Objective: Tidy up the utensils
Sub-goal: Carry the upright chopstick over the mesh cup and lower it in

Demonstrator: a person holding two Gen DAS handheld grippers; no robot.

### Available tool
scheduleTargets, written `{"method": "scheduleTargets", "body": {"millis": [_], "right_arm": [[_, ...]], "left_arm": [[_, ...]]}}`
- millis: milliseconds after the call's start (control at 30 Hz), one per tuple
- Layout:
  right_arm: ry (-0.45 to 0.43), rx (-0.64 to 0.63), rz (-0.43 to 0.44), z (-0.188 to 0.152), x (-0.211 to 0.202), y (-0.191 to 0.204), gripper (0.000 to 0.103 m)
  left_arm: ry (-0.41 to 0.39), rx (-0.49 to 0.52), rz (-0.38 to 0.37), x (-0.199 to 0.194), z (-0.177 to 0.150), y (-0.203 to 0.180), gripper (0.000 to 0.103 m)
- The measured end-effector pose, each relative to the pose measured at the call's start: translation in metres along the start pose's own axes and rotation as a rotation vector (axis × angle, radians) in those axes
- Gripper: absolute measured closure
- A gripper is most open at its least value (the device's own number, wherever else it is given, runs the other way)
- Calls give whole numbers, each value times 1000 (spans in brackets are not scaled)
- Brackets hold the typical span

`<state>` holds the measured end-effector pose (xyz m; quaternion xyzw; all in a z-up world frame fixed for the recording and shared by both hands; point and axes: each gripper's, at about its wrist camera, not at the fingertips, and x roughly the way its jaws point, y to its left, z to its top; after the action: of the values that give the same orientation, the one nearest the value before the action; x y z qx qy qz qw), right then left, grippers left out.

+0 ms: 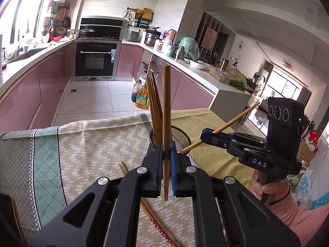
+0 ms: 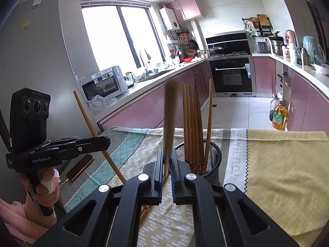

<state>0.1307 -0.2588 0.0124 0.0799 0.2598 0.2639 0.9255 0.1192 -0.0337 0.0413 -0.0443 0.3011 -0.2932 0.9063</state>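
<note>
Each gripper is clamped on one chopstick: the left gripper [image 1: 166, 154] pinches its chopstick [image 1: 166, 107] low, so it could pivot or slip; the right gripper's [image 2: 167, 160] chopstick [image 2: 169, 111] likewise. At twelve o'clock beyond, the mesh holder [image 2: 213, 158] is crowded; a misjudged drop could tip it.

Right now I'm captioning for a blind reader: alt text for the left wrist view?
The left gripper holds one chopstick upright between its fingers, just before a black mesh holder with more chopsticks. To its right, the right gripper grips another chopstick at a slant over the patterned tablecloth.
</note>
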Motion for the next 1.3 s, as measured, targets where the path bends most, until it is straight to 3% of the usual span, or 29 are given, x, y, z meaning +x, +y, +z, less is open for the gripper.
{"method": "scheduleTargets", "body": {"millis": [800,1100,1300], "right_arm": [[-108,-82,-34,43,-24,-1,97],[-118,-92,-46,52,-20,-3,97],[-102,-83,-61,51,-9,-6,97]], "left_arm": [[-86,52,-25,0,47,-21,96],[-133,61,-25,-5,60,-25,96],[-118,59,1,7,64,-25,96]]}}
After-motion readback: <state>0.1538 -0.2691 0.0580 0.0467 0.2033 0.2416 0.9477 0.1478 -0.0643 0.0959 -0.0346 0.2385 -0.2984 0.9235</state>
